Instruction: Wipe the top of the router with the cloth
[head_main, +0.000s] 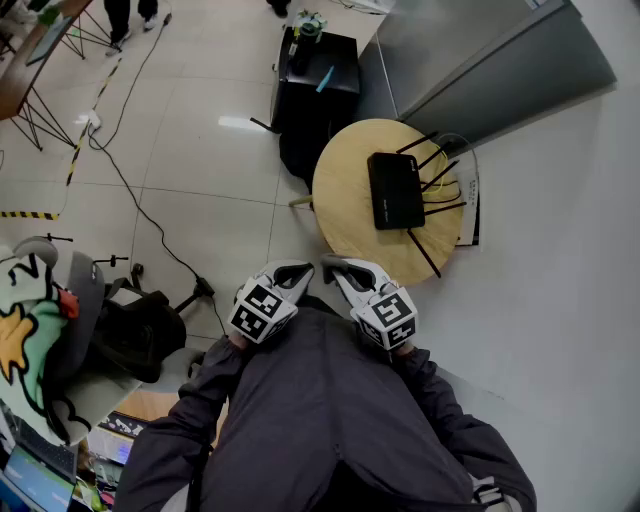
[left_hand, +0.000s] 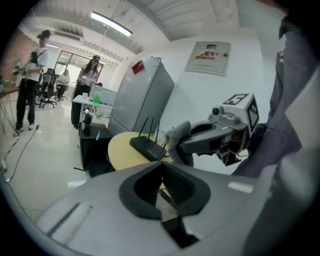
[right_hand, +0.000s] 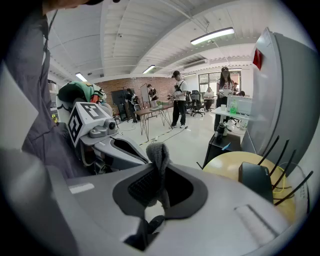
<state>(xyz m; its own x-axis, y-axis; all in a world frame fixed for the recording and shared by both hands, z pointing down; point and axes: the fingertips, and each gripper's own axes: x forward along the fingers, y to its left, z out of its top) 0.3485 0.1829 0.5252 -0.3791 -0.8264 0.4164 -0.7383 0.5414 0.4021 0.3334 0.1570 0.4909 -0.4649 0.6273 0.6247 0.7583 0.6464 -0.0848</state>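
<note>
A black router (head_main: 395, 190) with several antennas lies flat on a round wooden table (head_main: 345, 195). Both grippers are held close to the person's chest, short of the table's near edge. My right gripper (head_main: 337, 265) is shut on a grey cloth (right_hand: 159, 159), which sticks up out of its jaws. The left gripper view shows that cloth (left_hand: 179, 139) hanging from the right gripper's tip. My left gripper (head_main: 297, 270) sits beside it, its jaws closed together with nothing in them. From the right gripper view the router (right_hand: 256, 180) is ahead and to the right.
A black cabinet (head_main: 318, 85) stands beyond the table, with a tall grey fridge (head_main: 480, 50) against the white wall. Cables (head_main: 130, 190) run over the tiled floor at left. A chair with a black bag (head_main: 140, 330) is at my left. People stand far off.
</note>
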